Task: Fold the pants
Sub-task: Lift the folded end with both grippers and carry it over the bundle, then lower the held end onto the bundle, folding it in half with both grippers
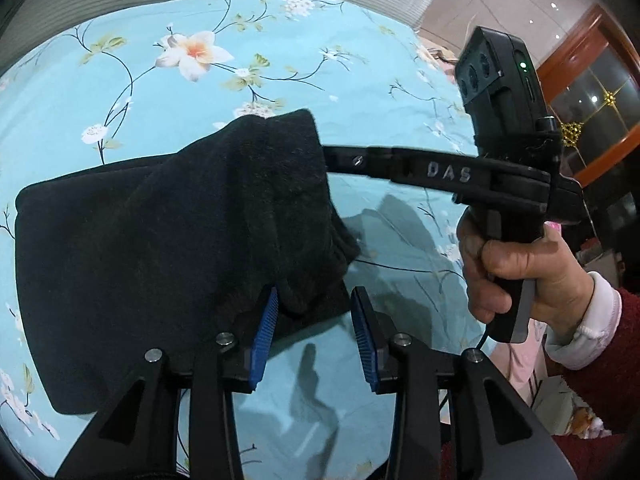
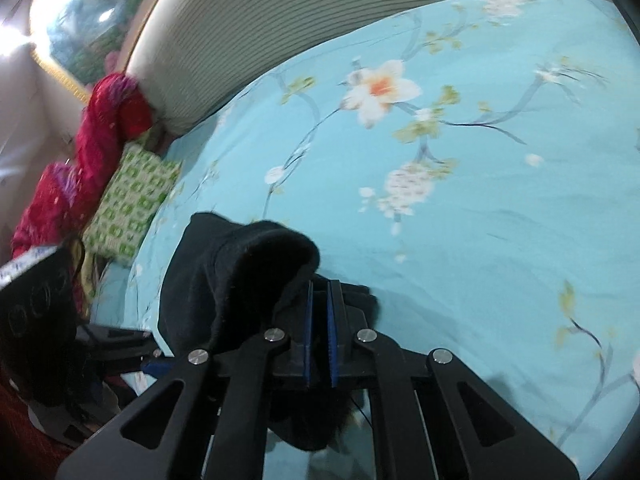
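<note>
Black pants point(image 1: 132, 248) lie in a folded heap on the blue floral bedsheet point(image 1: 224, 60). My left gripper point(image 1: 316, 304) is open, its blue pads point(image 1: 266, 336) spread, with a fold of the pants draped over the left pad. My right gripper reaches in from the right in the left wrist view, its tips hidden under the raised end of the pants point(image 1: 288, 148). In the right wrist view the right gripper point(image 2: 319, 292) is shut on an edge of the pants point(image 2: 240, 276), which hang lifted over it.
A ribbed beige headboard point(image 2: 280, 12) borders the bed. A green patterned cushion point(image 2: 132, 200) and red cloth point(image 2: 108, 120) lie at the bed's left edge. A wooden glass cabinet point(image 1: 592, 92) stands to the right of the bed.
</note>
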